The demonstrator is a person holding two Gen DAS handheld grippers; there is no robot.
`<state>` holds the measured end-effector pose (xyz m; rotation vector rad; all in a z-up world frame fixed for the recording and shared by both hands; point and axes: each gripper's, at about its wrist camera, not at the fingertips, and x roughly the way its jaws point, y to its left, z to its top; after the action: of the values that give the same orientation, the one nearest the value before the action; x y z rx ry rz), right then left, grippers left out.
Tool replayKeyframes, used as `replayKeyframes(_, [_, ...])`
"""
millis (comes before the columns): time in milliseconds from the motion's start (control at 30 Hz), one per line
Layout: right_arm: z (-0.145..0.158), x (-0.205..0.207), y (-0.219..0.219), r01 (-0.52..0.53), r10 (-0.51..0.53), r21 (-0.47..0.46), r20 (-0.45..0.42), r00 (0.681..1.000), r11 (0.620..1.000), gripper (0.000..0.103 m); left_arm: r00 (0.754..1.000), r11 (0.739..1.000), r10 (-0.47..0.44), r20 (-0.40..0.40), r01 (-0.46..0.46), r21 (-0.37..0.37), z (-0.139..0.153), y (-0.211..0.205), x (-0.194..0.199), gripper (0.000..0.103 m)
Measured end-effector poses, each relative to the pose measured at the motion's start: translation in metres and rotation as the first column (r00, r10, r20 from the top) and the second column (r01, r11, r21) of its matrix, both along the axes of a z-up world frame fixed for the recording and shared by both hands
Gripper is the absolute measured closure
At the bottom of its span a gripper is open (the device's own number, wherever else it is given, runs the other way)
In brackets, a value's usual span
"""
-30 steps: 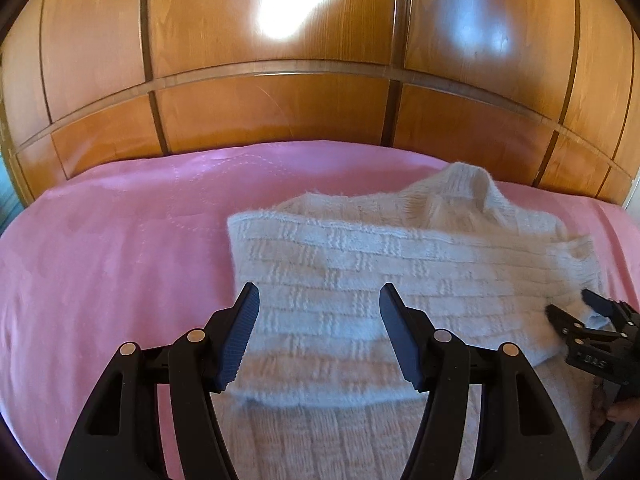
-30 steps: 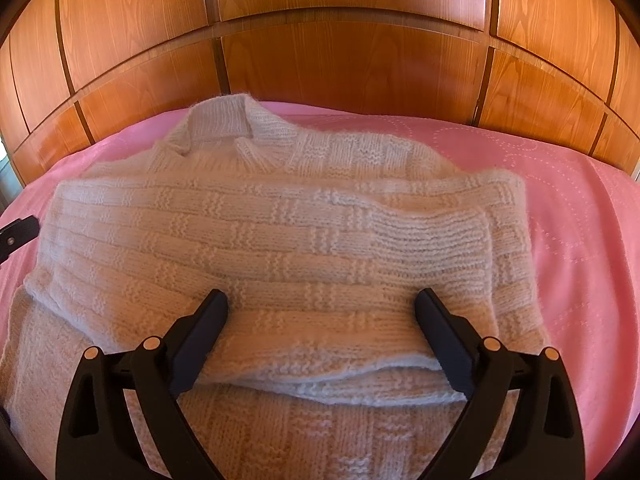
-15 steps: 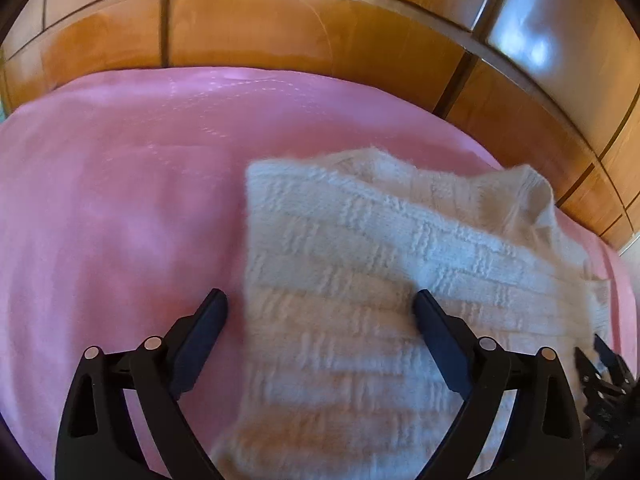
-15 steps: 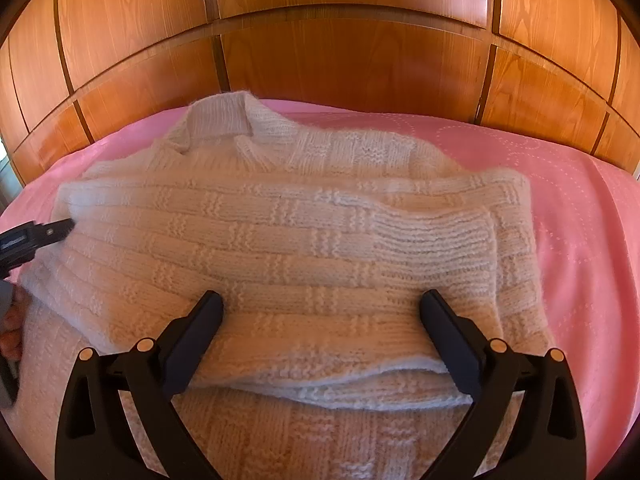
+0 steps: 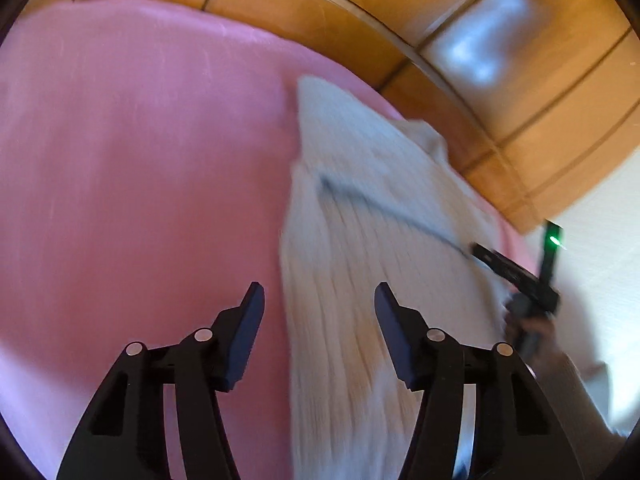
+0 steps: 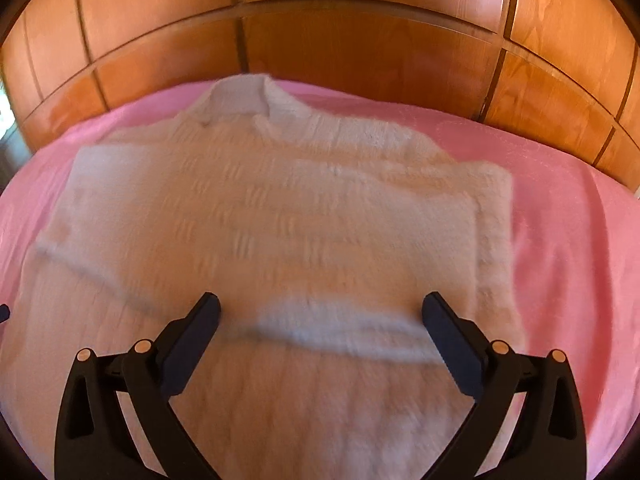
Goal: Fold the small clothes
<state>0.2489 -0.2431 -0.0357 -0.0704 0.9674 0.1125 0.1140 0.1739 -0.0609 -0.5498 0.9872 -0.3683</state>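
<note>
Pink bedspread [image 6: 580, 240] | white sweater [image 6: 280, 208] folded | left claw [image 5: 319, 308] closing, empty

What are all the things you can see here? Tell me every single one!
knitted sweater: one, cream white, partly folded, lying flat on the pink bedspread, collar toward the wooden panels.
pink bedspread: one, pink, covering the bed under the sweater.
wooden panels: several, glossy orange-brown, standing behind the bed.
white wall: one, white, right edge of the left wrist view.
left tool: one, black, jaws closing over the sweater's left edge, pads not pressing on it.
right tool: one, black, jaws wide open above the sweater's folded edge, holding nothing.
hand: one, blurred, holding the right tool, seen in the left wrist view.
</note>
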Motion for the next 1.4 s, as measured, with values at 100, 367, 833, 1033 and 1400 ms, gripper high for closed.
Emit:
replayKeyframes(100, [0.001,-0.024,-0.022,0.015,-0.015,0.013,-0.052,0.999,1.000,0.002,0.998,0.995,-0.057,-0.007,0.056,-0.081,-0.004,-0.005,-0.025,0.046])
replayKeyframes(367, [-0.007,-0.126,-0.071,0.021,0.021,0.301,-0.136,0.991,0.954,0.003,0.982,0.980,-0.187,-0.023,0.185,-0.075,-0.012,-0.047,-0.066,0.058])
replayKeyframes(833, [-0.021,-0.234,-0.089,0.115,-0.008,0.491,-0.215,0.977,0.864,0.063,0.972,0.974,-0.226,-0.072,0.223,-0.042,-0.024,-0.067,-0.105,0.083])
replayKeyframes(1033, [0.000,-0.232,-0.081,0.060,0.056,0.523,-0.202,0.978,0.850,0.093,0.971,0.971,-0.238,0.020,0.239,-0.031,0.006,-0.060,-0.121,0.097])
replayKeyframes(1400, [0.050,-0.146,-0.091,0.030,-0.027,0.661,-0.014,1.000,0.750,0.095,0.969,0.964,-0.149,0.198,0.187,-0.188,0.069,-0.045,-0.041,0.097])
